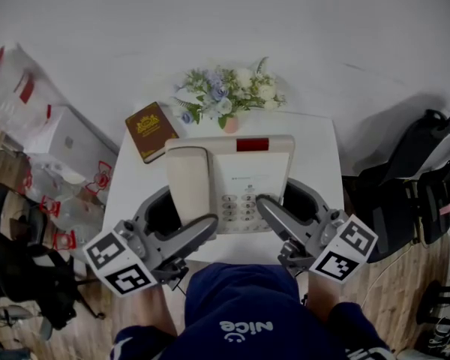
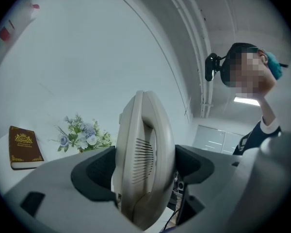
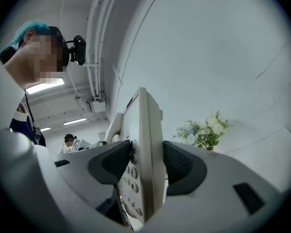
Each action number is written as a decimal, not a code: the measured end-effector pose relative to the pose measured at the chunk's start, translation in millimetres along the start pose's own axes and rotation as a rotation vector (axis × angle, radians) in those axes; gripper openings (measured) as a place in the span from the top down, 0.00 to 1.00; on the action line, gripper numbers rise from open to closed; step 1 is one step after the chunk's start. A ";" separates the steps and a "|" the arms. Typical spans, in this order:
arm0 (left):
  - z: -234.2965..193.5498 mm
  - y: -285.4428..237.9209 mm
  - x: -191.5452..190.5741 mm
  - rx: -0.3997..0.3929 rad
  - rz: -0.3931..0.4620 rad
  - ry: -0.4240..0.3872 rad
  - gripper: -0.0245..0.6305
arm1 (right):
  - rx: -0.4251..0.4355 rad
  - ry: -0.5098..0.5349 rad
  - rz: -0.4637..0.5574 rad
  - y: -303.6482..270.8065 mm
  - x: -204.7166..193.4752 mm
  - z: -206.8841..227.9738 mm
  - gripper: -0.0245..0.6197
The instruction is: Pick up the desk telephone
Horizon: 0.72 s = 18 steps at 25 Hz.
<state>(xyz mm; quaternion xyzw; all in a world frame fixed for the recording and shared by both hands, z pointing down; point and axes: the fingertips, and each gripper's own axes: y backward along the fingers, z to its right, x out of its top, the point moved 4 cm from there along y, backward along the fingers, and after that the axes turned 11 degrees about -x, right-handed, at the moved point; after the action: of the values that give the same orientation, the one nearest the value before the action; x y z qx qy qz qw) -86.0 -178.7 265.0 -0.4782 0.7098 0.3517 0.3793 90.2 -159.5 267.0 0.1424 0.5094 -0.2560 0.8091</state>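
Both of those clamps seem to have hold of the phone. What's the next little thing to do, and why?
Probably raise both together, slowly and level. The left hand-held gripper is shut on the desk telephone at its handset, and the right hand-held gripper is shut on its keypad side, so the grip looks ready. Tilting might tip the handset from its cradle.
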 end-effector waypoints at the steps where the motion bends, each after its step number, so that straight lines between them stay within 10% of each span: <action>1: 0.1 0.4 0.1 0.000 0.003 0.000 0.37 | 0.000 0.005 0.002 -0.2 0.4 -0.5 0.60; 18: 5.8 6.2 -4.9 -0.004 0.008 -0.022 0.37 | 0.009 0.032 0.016 4.2 -4.8 -5.8 0.60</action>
<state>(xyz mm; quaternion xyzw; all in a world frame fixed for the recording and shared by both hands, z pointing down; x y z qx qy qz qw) -89.4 -169.9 267.5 -0.4725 0.7067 0.3597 0.3845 86.5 -151.9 268.7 0.1542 0.5199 -0.2494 0.8023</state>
